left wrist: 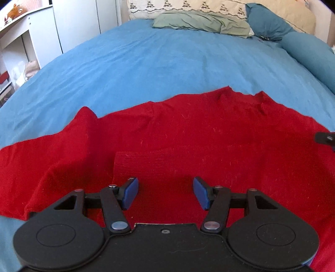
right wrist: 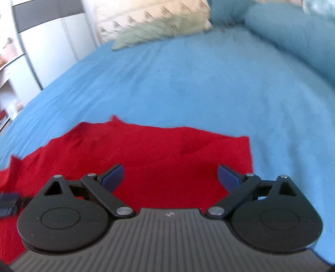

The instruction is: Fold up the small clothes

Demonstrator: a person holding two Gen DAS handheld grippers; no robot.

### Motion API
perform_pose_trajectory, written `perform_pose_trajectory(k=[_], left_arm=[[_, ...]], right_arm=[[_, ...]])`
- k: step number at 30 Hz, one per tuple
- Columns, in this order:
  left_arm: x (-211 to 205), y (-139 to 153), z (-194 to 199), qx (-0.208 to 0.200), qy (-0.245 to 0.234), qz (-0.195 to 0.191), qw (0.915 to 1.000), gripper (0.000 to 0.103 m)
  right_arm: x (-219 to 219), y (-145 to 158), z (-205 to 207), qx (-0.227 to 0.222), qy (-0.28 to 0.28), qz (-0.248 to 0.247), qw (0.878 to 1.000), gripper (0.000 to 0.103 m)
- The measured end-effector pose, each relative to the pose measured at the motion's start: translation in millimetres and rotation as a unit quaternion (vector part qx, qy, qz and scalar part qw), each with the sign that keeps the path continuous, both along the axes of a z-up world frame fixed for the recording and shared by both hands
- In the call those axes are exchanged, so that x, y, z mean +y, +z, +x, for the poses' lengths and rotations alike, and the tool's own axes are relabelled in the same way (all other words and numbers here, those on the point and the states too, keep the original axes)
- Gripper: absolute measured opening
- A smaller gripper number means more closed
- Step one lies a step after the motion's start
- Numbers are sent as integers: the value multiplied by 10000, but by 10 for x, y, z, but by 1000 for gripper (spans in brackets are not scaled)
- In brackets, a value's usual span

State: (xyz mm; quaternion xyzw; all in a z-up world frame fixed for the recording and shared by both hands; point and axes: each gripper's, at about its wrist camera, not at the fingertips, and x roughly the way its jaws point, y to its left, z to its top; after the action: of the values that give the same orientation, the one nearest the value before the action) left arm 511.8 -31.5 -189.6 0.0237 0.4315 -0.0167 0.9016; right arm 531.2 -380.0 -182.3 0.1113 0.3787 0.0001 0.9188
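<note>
A red knit garment (left wrist: 188, 138) lies spread on the blue bedspread (left wrist: 146, 67), with a small folded-over flap near its front edge. My left gripper (left wrist: 165, 192) is open and empty, low over the garment's near part. In the right wrist view the same red garment (right wrist: 159, 150) lies with its right edge and corner in sight. My right gripper (right wrist: 170, 178) is open and empty above that right part. The right view is blurred. A bit of the right gripper shows at the left view's right edge (left wrist: 325, 138).
A green pillow (left wrist: 201, 23), a patterned cream pillow (left wrist: 188, 6) and dark blue cushions (left wrist: 270, 21) lie at the head of the bed. A blue bolster (left wrist: 309, 56) runs along the right side. White cupboards and shelves (left wrist: 31, 41) stand left of the bed.
</note>
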Motion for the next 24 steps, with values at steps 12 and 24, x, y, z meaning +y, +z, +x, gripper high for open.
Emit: perform_pose_trajectory(k=[12,24], left_arm=[[7,53,-63,-33,-73,2,10000,64],[34,70,-117,100,-141,-29,9998,65]], right_arm=[[-77,121,5,-273,159,-504,9982,103],[44,-112,-802,262,390,-563,9973,103]])
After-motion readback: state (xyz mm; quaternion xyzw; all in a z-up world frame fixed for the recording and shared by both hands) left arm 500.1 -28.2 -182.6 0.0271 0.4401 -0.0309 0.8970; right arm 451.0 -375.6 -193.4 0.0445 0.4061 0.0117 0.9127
